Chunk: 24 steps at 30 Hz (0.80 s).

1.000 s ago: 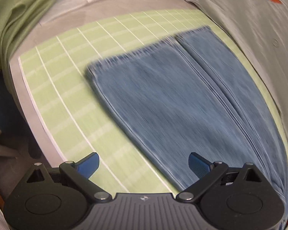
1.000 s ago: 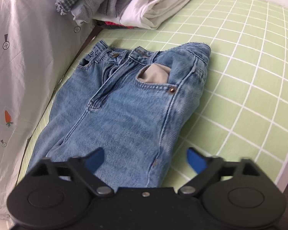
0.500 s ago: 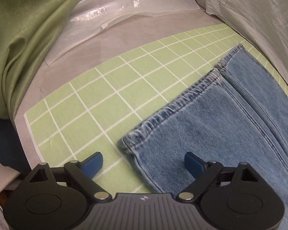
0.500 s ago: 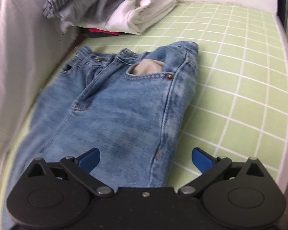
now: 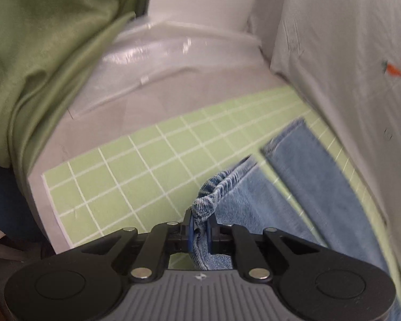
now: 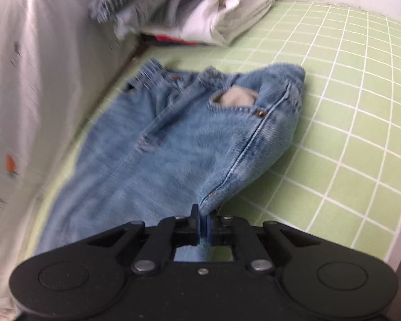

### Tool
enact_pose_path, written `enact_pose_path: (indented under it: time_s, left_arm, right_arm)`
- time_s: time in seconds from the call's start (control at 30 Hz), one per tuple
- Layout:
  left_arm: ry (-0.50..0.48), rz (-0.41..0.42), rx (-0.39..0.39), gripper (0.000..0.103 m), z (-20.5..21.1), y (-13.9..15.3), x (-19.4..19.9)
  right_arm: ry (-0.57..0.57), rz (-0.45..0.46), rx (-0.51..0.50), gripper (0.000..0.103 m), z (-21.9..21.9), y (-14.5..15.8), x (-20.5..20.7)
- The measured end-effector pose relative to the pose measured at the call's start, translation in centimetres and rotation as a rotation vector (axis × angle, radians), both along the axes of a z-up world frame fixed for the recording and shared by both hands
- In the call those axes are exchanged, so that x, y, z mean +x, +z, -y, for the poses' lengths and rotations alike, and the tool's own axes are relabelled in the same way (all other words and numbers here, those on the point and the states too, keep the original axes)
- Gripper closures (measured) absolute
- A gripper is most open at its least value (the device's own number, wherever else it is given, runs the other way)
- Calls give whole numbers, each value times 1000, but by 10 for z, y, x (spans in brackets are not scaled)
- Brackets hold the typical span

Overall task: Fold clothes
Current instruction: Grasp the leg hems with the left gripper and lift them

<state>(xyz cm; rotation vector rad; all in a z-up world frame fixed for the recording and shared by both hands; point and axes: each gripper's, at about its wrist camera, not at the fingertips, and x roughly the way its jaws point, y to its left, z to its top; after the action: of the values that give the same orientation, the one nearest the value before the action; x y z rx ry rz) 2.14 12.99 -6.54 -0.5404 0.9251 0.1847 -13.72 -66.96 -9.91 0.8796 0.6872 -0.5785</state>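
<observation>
A pair of blue jeans (image 6: 189,144) lies on a green grid mat (image 6: 347,123), waistband at the far end. My right gripper (image 6: 202,224) is shut on the jeans' outer side seam near the thigh and lifts that edge a little. In the left wrist view my left gripper (image 5: 200,227) is shut on the hem corner of the near jeans leg (image 5: 243,195), which is bunched and raised off the mat (image 5: 136,176). The other leg (image 5: 312,171) lies flat to the right, apart from the held one.
A stack of folded clothes (image 6: 189,13) sits at the mat's far end. A white carrot-print cloth (image 6: 34,85) hangs along the jeans' far side, also seen in the left wrist view (image 5: 355,61). Green fabric (image 5: 40,53) and clear plastic (image 5: 157,53) lie beyond the mat.
Both grippers were open and are now shut on the jeans. The left took the hem corner and lifted it; the right took the side seam. The two legs have parted.
</observation>
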Motion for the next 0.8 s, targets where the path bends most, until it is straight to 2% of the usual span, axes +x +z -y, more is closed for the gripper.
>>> enact_pose_path:
  time_s: [0.07,0.23,0.4,0.53,0.67,0.8]
  left_arm:
    - [44,37,-25,94,-7,14,-10]
    - [99,133,16,96,-16,51,-28]
    - [126,219,21,96,-13,84,-24]
    - [109,306,31,96,3,112,-12]
    - [72,388,66,96,24,135,8]
    - [57,388,73,96,42,134,39]
  right_arm:
    - [9,65,-2,99,1,14,-14]
    - [56,206,-44,99,-1,60,-30]
    - [106,333,-107,99,-6,99,-19]
    - [121,418,-115,99,-1,123,2]
    - [143,472,-117,99,4,138,24]
    - [121,462,-104,99,7,129,50]
